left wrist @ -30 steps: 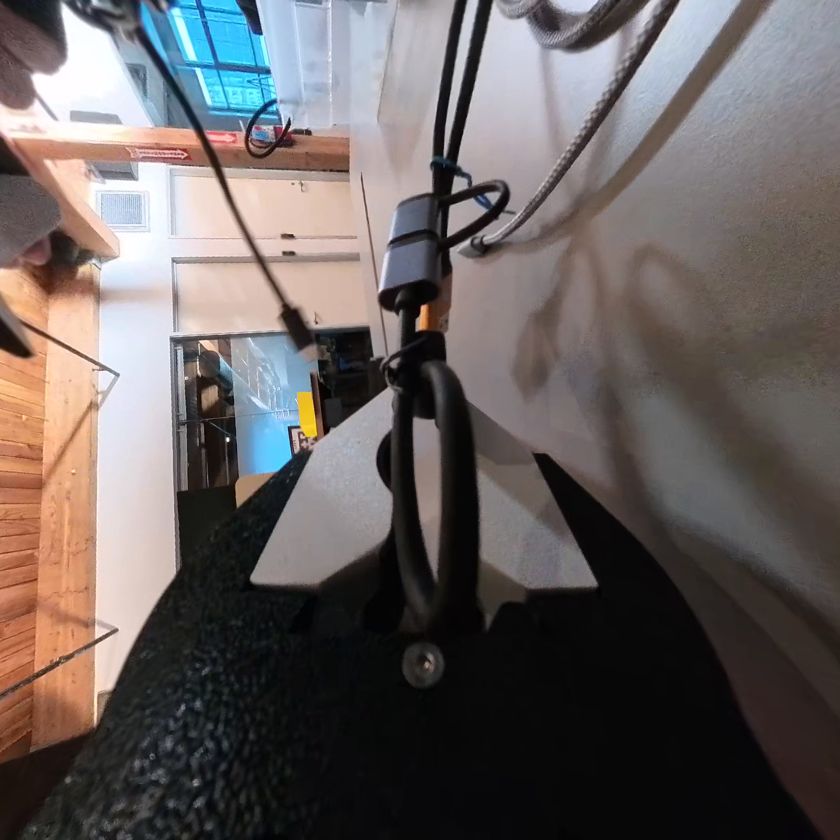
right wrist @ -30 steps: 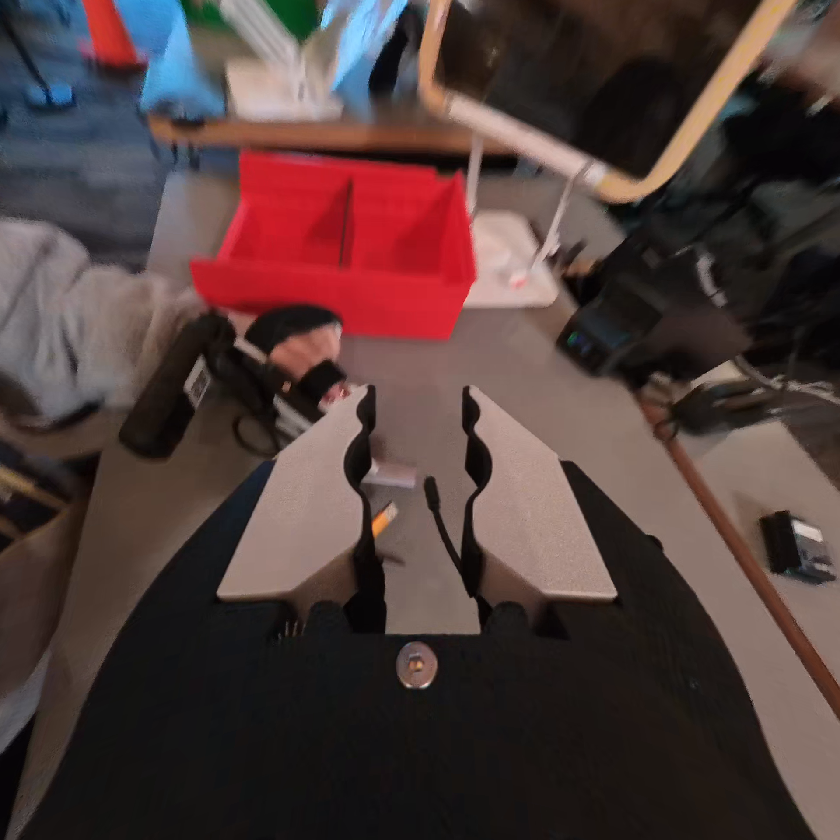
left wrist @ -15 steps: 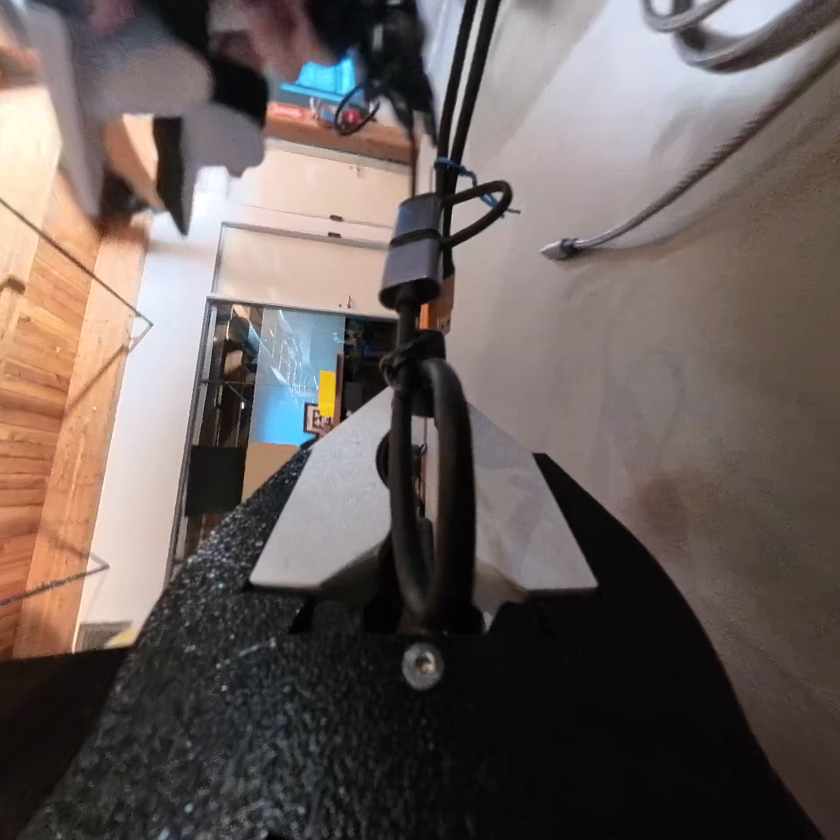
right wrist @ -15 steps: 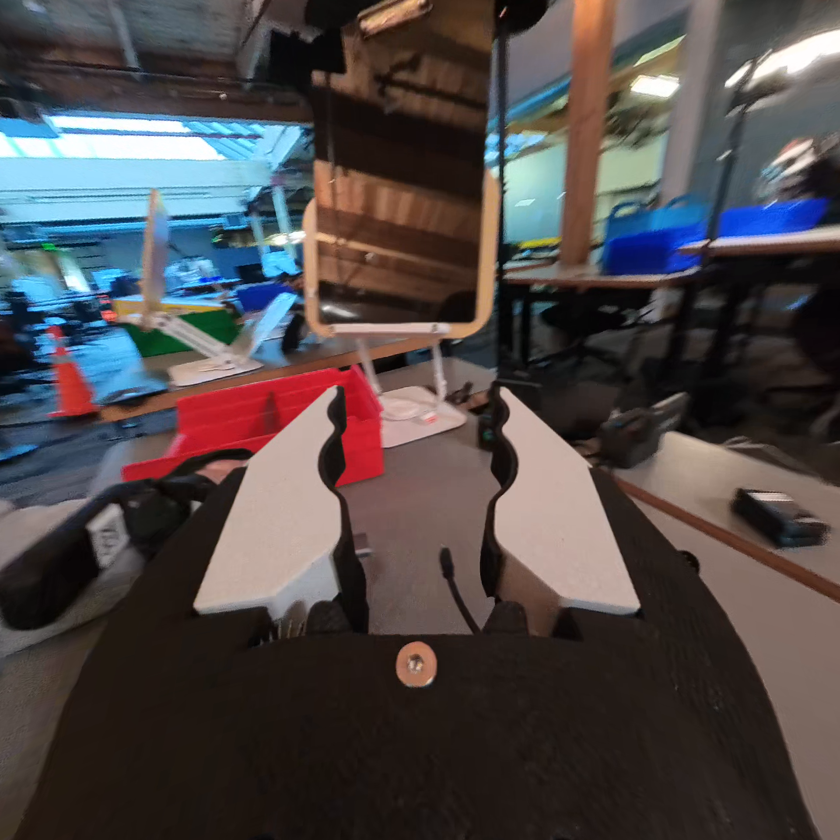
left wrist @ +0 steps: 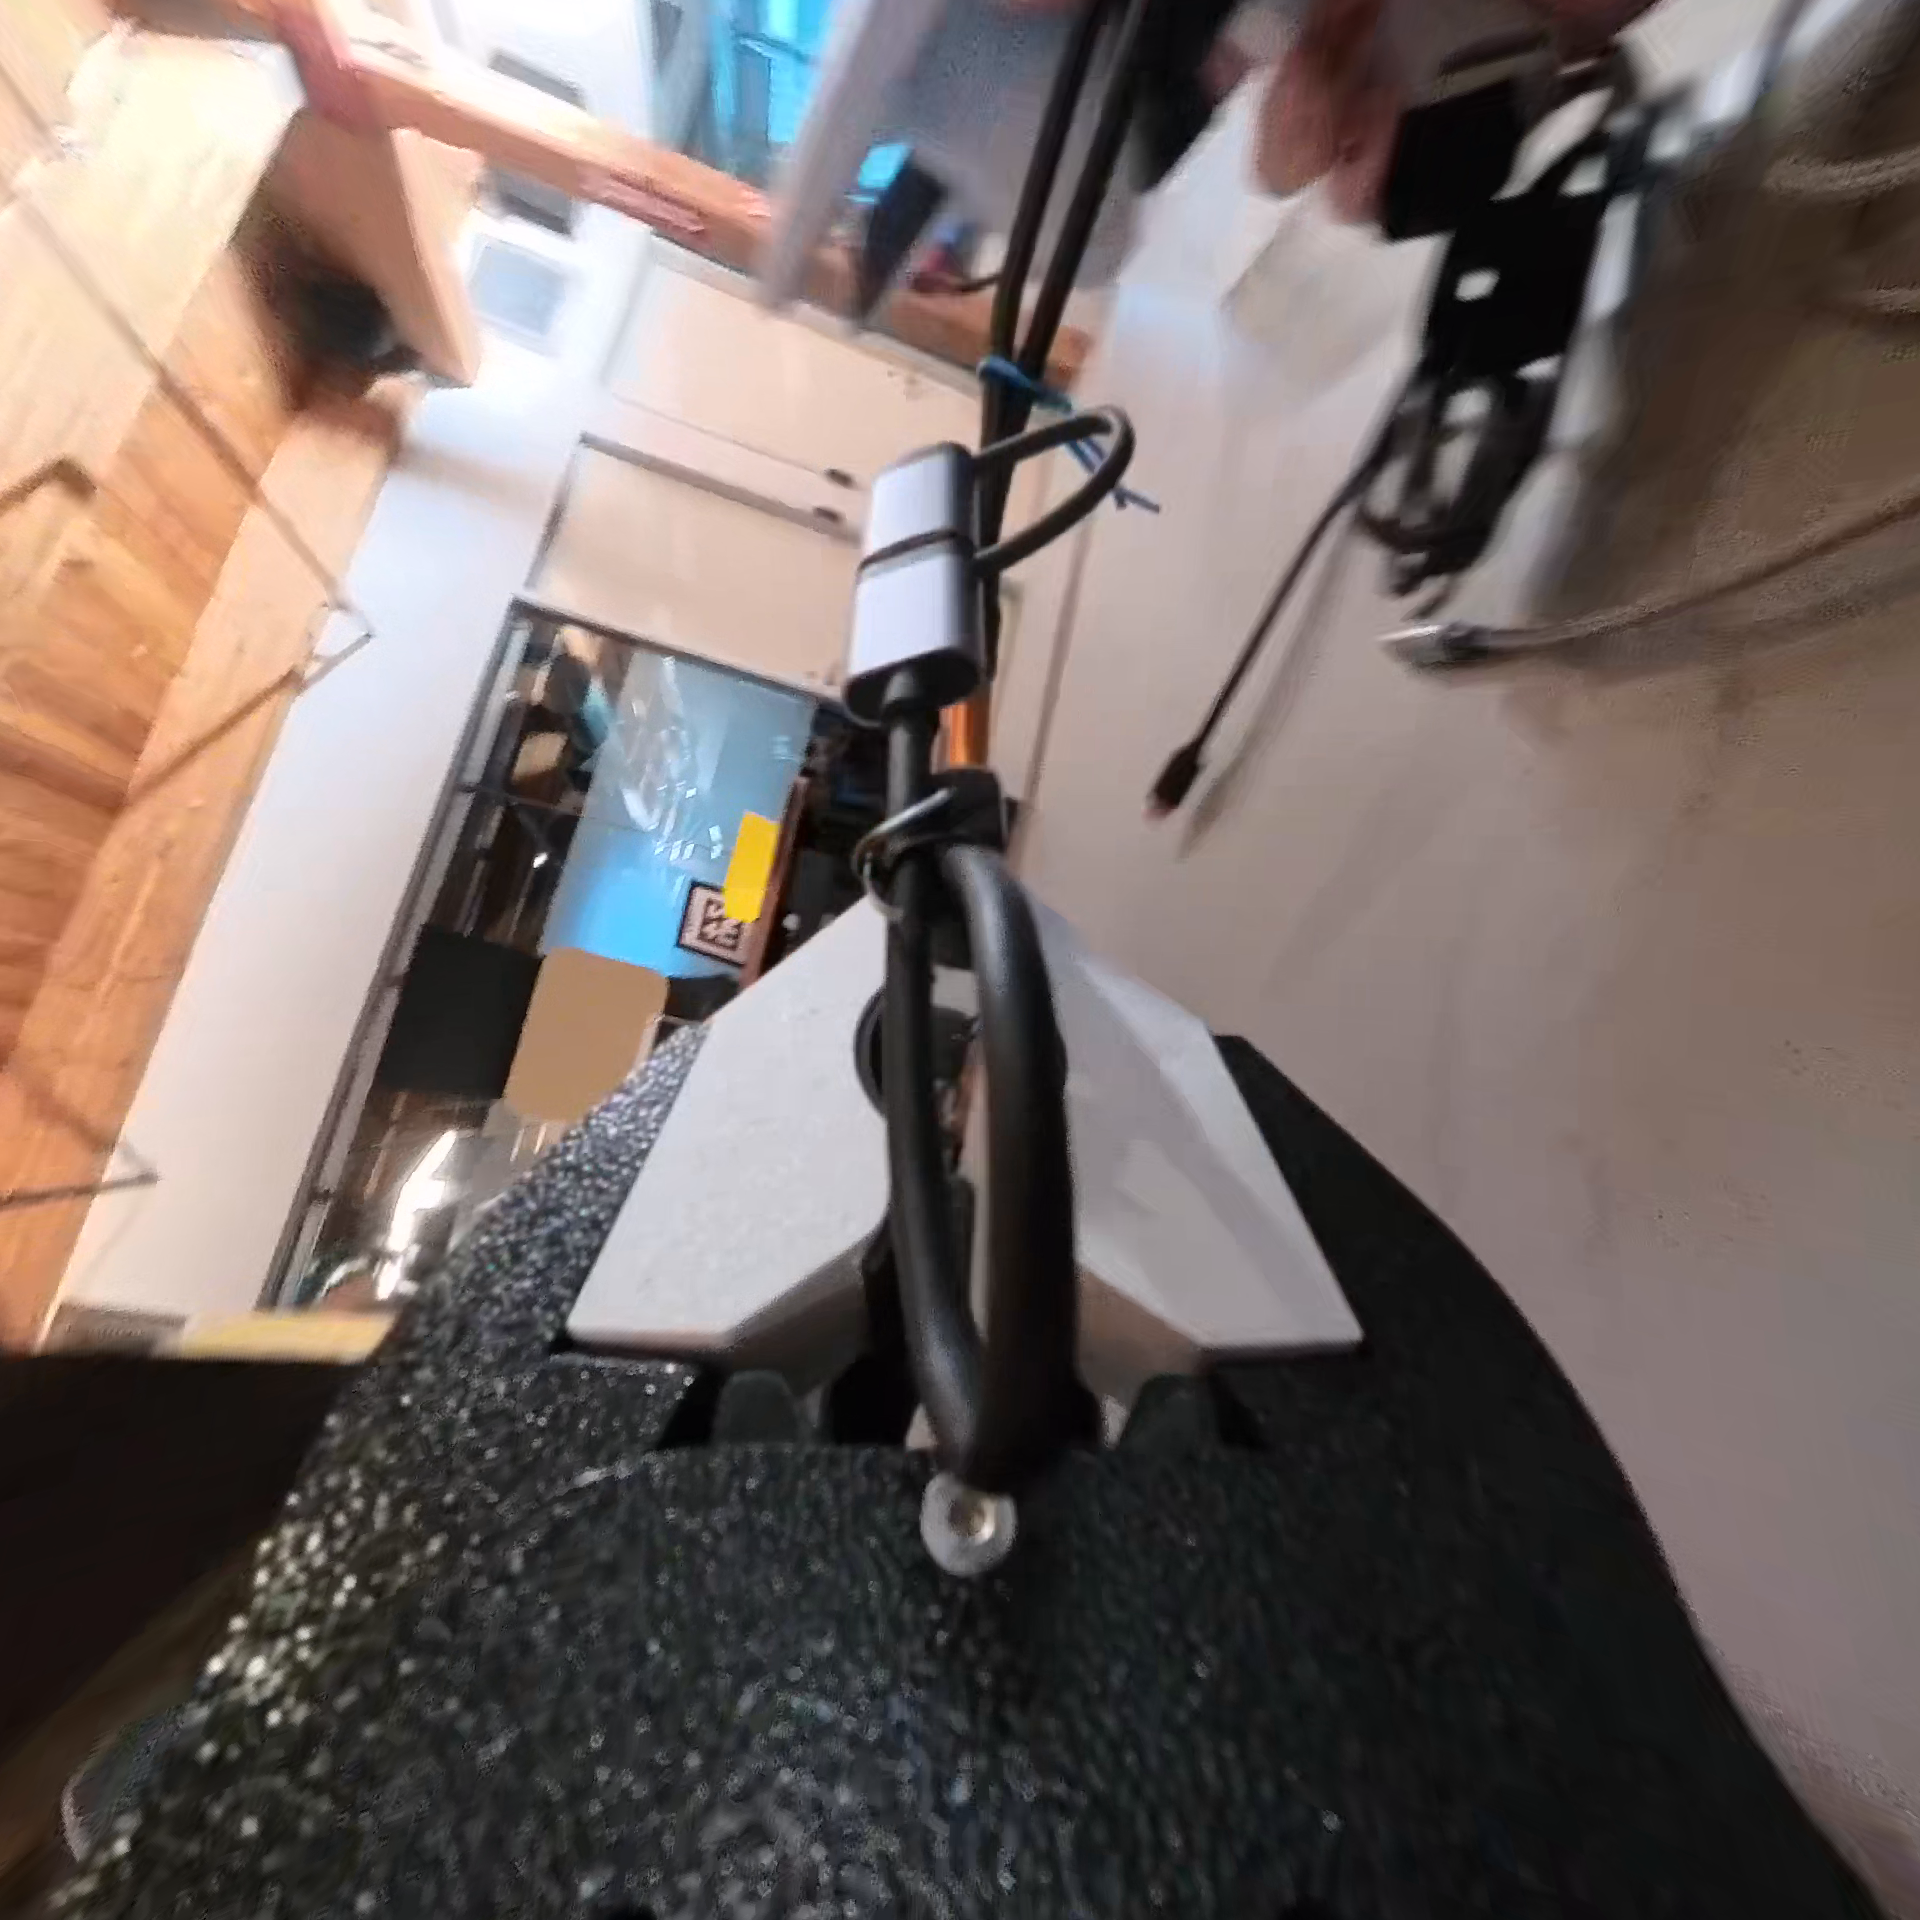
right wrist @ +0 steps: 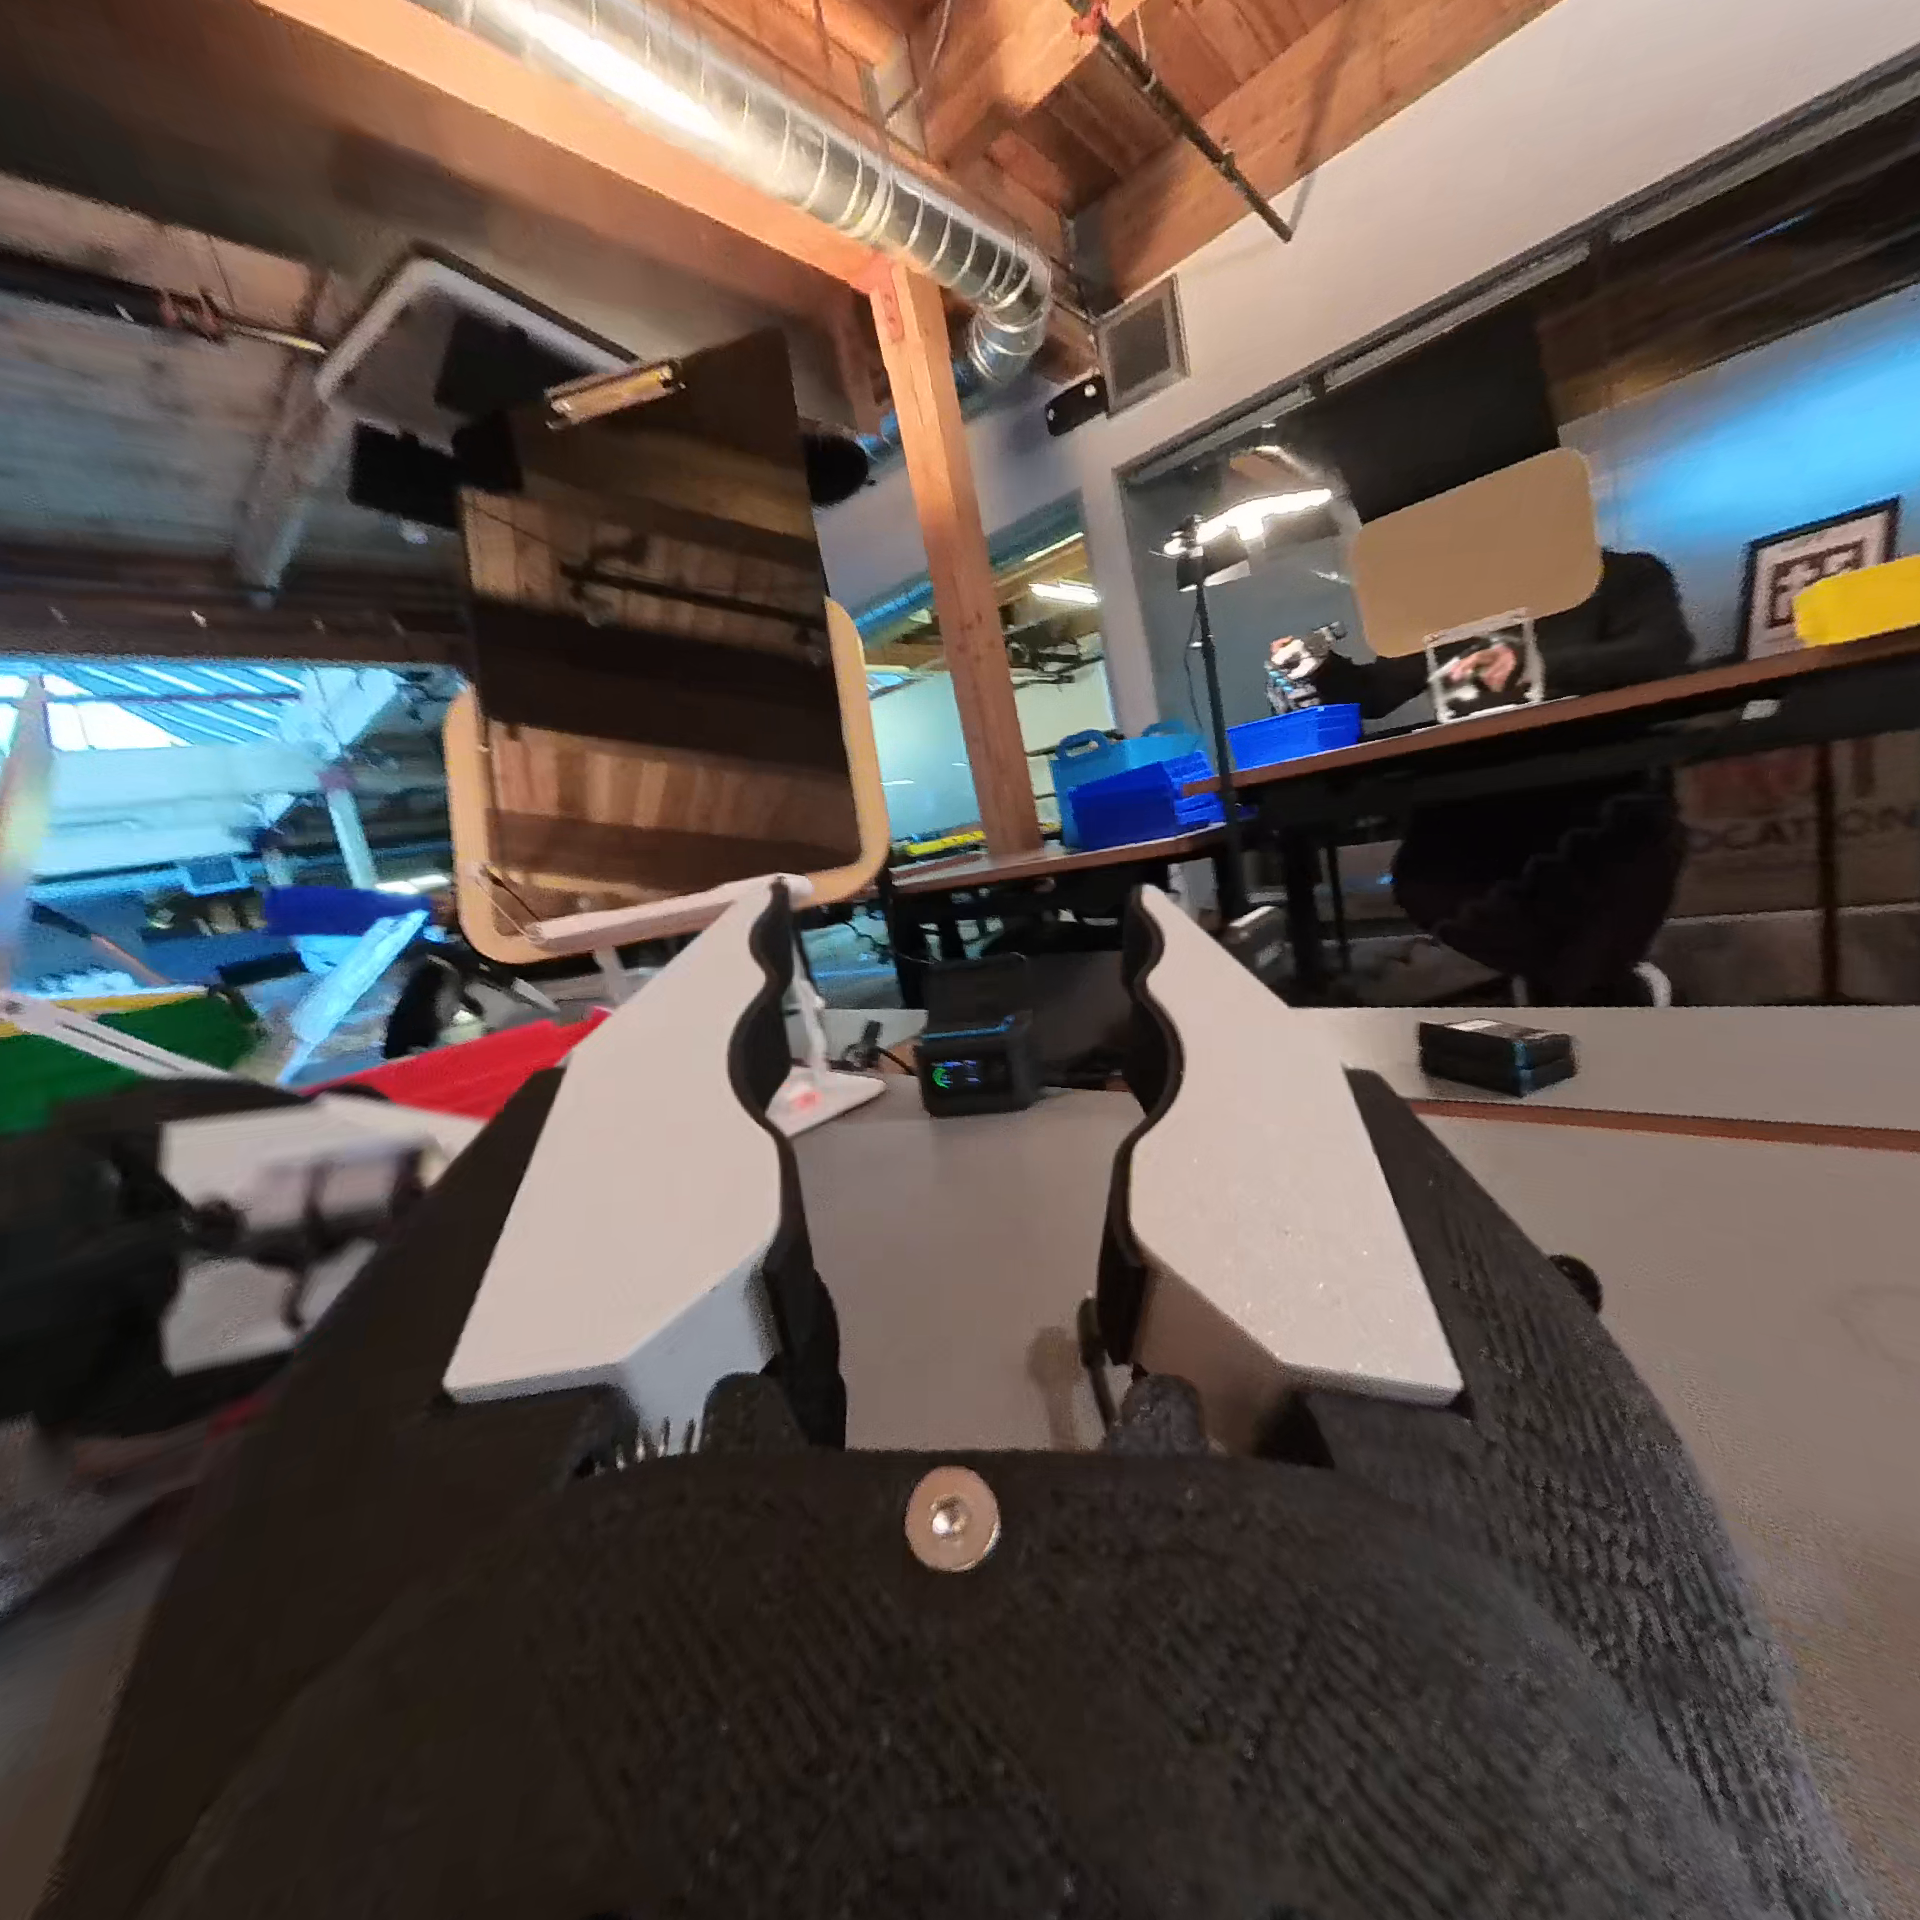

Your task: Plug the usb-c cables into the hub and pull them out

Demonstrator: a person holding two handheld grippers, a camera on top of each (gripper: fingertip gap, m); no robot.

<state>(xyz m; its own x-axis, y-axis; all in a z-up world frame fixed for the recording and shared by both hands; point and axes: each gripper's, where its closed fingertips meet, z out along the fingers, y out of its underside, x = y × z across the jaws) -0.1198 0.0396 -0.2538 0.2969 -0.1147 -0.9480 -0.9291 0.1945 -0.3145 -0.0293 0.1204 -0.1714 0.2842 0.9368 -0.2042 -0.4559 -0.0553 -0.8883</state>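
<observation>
In the left wrist view my left gripper (left wrist: 940, 935) is turned on its side and shut on the looped black cable (left wrist: 982, 1143) of the grey hub (left wrist: 914, 582). The hub sticks out beyond the fingertips, with two black cables (left wrist: 1049, 156) running on from it. A loose black usb-c cable (left wrist: 1179, 784) and a braided grey cable with a silver plug (left wrist: 1439, 644) lie on the grey table (left wrist: 1558, 1039). My right gripper (right wrist: 956, 904) is open and empty, held low over the table and pointing across the room. A bit of black cable (right wrist: 1091, 1340) shows by its right finger.
In the right wrist view a small black power unit with a green display (right wrist: 977, 1075), a black box (right wrist: 1496, 1055), a red bin (right wrist: 468, 1070) and a panel on a white stand (right wrist: 665, 675) are on the table. A person sits at a far table (right wrist: 1558, 831). Tip to tip, the grippers are about 15 cm apart.
My right gripper has tilted up from looking down at the table to looking level, still open. My left gripper keeps its hold and has rolled a little; the loose black cable now lies on the table.
</observation>
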